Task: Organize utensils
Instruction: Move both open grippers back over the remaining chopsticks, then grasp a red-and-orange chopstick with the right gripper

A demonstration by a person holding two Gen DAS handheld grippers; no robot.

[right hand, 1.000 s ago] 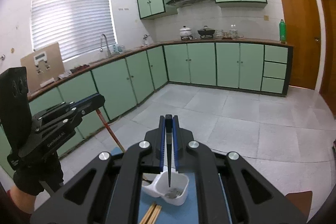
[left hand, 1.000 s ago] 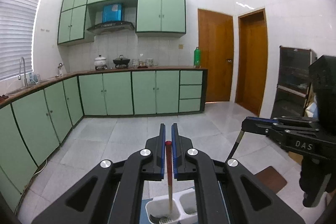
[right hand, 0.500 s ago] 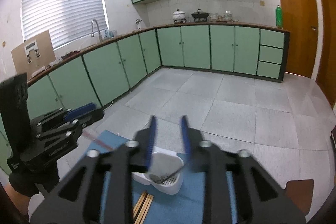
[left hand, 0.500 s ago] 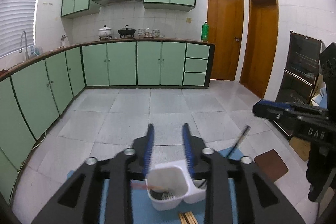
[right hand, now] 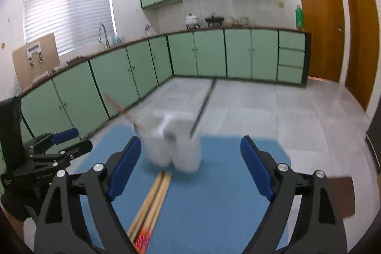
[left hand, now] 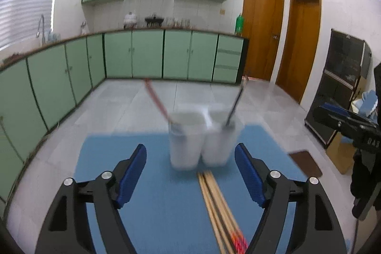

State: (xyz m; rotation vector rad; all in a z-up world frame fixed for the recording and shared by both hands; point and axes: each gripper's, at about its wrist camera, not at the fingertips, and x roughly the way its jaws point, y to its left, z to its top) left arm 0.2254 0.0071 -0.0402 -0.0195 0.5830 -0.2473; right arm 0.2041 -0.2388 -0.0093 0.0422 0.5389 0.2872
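Note:
A white two-compartment utensil holder (left hand: 201,138) (right hand: 175,142) stands on a blue mat (left hand: 166,194) (right hand: 214,194). A red-tipped chopstick (left hand: 156,99) (right hand: 121,110) leans in its left compartment and a black chopstick (left hand: 235,104) (right hand: 202,111) in its right. Several wooden chopsticks (left hand: 219,208) (right hand: 152,201) lie on the mat in front of the holder. My left gripper (left hand: 190,173) is open and empty, low over the mat; it also shows in the right wrist view (right hand: 64,142). My right gripper (right hand: 188,170) is open and empty, and shows in the left wrist view (left hand: 333,113).
The mat lies on a table with a grey tiled floor (left hand: 119,101) beyond. Green kitchen cabinets (left hand: 147,54) line the far and left walls. Two wooden doors (left hand: 281,39) and a dark cabinet (left hand: 340,92) stand at the right. A brown mat (left hand: 306,163) lies on the floor.
Both grippers let go of their chopsticks into the holder, opened wide, and drew back and down. The holder now stands ahead of the fingers, with the wooden chopsticks in view.

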